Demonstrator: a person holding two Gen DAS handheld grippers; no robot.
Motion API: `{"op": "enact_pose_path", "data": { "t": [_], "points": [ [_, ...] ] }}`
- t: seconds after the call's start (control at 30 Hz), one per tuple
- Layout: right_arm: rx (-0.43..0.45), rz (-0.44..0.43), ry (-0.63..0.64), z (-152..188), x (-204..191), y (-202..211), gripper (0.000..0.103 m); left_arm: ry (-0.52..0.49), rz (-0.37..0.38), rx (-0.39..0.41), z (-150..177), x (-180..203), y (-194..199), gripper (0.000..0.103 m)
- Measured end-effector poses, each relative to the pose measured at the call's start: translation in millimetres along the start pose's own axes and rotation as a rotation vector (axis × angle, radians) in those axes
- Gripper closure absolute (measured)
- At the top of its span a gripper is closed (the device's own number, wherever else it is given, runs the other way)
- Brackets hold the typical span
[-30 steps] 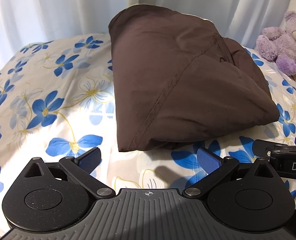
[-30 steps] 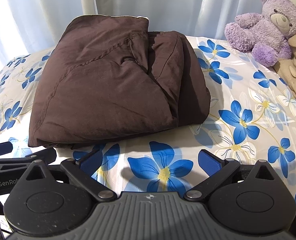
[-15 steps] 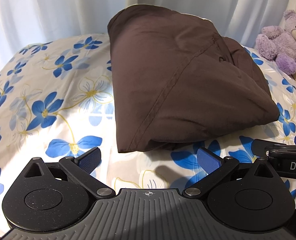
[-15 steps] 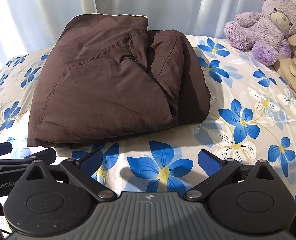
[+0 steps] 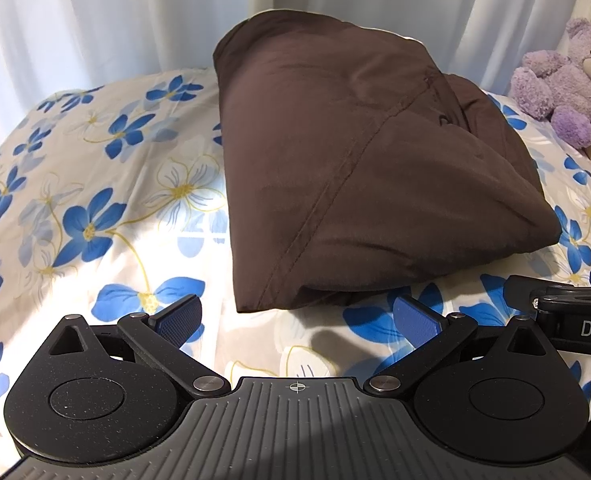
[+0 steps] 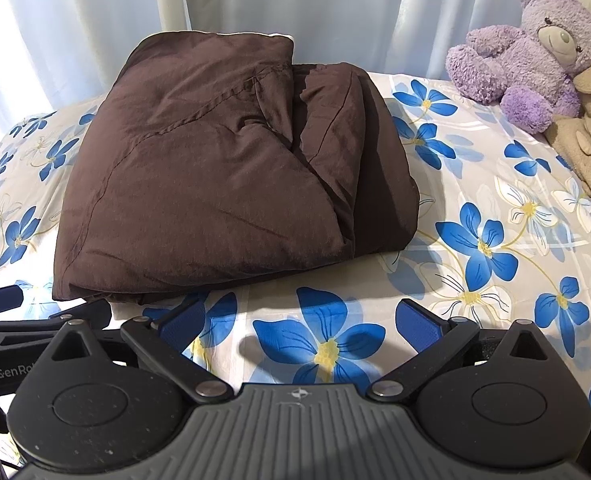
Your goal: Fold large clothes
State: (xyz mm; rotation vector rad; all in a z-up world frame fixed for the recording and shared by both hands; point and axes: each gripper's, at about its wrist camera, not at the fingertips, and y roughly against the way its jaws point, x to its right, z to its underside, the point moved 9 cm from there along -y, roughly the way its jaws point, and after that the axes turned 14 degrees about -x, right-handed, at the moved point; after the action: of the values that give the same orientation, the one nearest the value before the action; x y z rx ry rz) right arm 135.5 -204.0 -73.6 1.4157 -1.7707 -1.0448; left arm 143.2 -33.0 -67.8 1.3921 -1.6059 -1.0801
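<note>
Blue-padded left claw [image 5: 297, 320], right claw [image 6: 299, 320] wide apart (empty)

Left gripper [image 5: 297, 318] and right gripper [image 6: 299, 320], fingers spread wide, side by side, empty.

Folded garment [image 6: 223, 176] lies on bedsheet [image 6: 475, 240], toward far edge, curtain [image 6: 335, 4] directly behind. Teddy bear [image 6: 535, 52] sits on sheet right of garment, well apart from it, leaning against second soft toy [image 6: 587, 136] at far right. Left gripper [image 5: 297, 320] before garment's near left corner, just short of it, fingers spread over sheet. Right gripper [image 6: 299, 322] before garment's near right side, fingers apart, nothing between. Grippers side by side, left one's finger showing at left edge of right wrist view.
</note>
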Motion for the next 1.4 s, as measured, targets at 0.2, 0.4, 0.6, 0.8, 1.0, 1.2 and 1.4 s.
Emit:
{"op": "enact_pose_path", "data": {
  "t": [0.2,0.4,0.6,0.8,1.0,1.2,1.4],
  "points": [
    [0.000,0.001,-0.001,-1.7,0.5,-0.5,0.001,-0.029,-0.028,0.012,-2.5,1.6,0.7,0.000],
    [0.004,0.002,-0.008,-4.5,2.1,-0.4,0.001,-0.020,-0.023,0.017,-4.0,1.8,1.3,0.000],
    [0.005,0.002,-0.013,-5.2,3.3,-0.8,0.001,-0.012,-0.018,0.019,-5.9,0.6,0.9,0.000],
    [0.009,0.002,-0.022,-4.9,2.0,-0.2,0.001,-0.013,0.008,0.019,-6.5,3.8,0.7,0.000],
    [0.011,0.003,-0.025,-5.8,2.7,-0.2,0.001,-0.015,0.003,0.011,-6.6,3.8,-1.0,0.000],
    [0.012,0.003,-0.025,-6.3,3.7,-0.2,0.001,-0.028,-0.004,0.006,-5.7,6.7,-2.0,0.000],
    [0.014,0.005,-0.027,-6.4,3.0,0.7,0.001,-0.013,0.013,0.018,-6.8,4.5,-0.2,0.000]
  ]
}}
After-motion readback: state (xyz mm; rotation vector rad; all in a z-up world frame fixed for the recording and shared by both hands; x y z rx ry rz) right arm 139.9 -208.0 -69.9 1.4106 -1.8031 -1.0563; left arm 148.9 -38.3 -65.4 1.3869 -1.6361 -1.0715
